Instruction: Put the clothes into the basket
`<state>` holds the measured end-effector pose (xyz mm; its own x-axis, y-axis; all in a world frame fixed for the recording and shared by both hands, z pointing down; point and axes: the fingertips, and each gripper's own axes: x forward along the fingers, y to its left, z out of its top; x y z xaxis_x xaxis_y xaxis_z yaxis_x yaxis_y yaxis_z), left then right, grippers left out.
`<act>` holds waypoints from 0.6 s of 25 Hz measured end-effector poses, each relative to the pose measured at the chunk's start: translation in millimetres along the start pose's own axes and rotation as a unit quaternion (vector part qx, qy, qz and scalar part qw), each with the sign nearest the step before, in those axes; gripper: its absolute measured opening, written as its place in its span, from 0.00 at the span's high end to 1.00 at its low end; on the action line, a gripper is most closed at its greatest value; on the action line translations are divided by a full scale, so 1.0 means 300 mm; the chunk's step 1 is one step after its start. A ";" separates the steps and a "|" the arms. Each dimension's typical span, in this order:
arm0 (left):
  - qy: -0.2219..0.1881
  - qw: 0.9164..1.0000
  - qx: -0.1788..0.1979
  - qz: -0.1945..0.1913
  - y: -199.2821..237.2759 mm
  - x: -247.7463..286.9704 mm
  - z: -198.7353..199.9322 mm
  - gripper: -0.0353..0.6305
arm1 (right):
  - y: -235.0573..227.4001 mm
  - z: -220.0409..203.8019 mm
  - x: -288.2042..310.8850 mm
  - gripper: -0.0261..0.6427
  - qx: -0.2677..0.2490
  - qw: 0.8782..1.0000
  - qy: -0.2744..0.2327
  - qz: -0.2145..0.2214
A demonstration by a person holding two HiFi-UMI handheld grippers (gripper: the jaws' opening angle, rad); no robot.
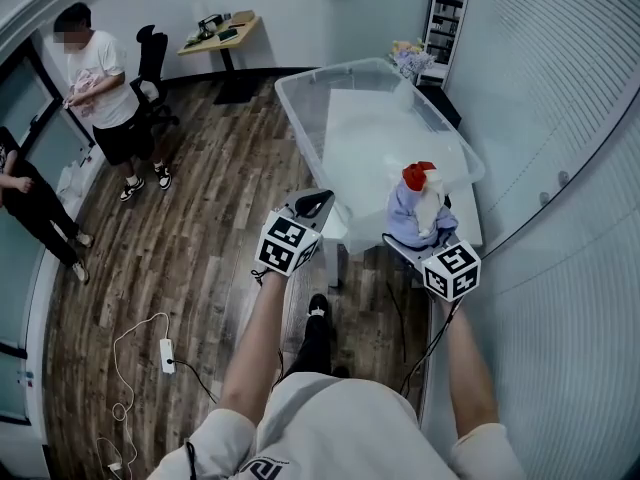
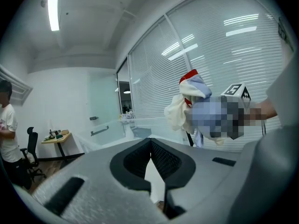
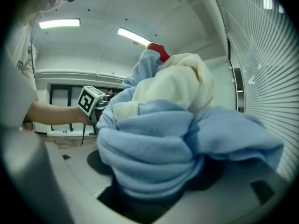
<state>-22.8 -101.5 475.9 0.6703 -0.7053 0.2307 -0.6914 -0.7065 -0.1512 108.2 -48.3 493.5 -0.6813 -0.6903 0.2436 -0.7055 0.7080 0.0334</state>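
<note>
Just beside the basket point(image 1: 290, 118) rim, right gripper point(image 1: 405, 240) fingers pinch clothes point(image 1: 420, 208); left gripper point(image 2: 150, 148) fingers touch.

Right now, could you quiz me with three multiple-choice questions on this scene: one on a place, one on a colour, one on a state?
1. Where are the clothes? A on the floor; B in the right gripper; C on a chair.
2. What colour tops the clothes? A green; B black; C red.
3. What does the left gripper hold? A nothing; B a sock; C a cable.

Answers: B, its fingers close round the clothes; C, a red piece sits on top; A, its fingers meet with nothing between them.
</note>
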 end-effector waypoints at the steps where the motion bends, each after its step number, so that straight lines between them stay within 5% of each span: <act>1: -0.001 1.000 0.001 -0.001 0.010 0.016 0.009 0.93 | -0.012 0.009 0.005 0.40 0.001 1.000 -0.001 0.000; 15: -0.022 0.998 0.035 -0.040 0.158 0.295 0.227 0.93 | -0.256 0.239 0.154 0.40 -0.009 0.999 -0.018 -0.025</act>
<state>22.1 -201.5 423.6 0.7350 -0.6471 0.2028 -0.6154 -0.7621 -0.2013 117.0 -145.2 432.7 -0.6519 -0.7296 0.2065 -0.7354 0.6748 0.0624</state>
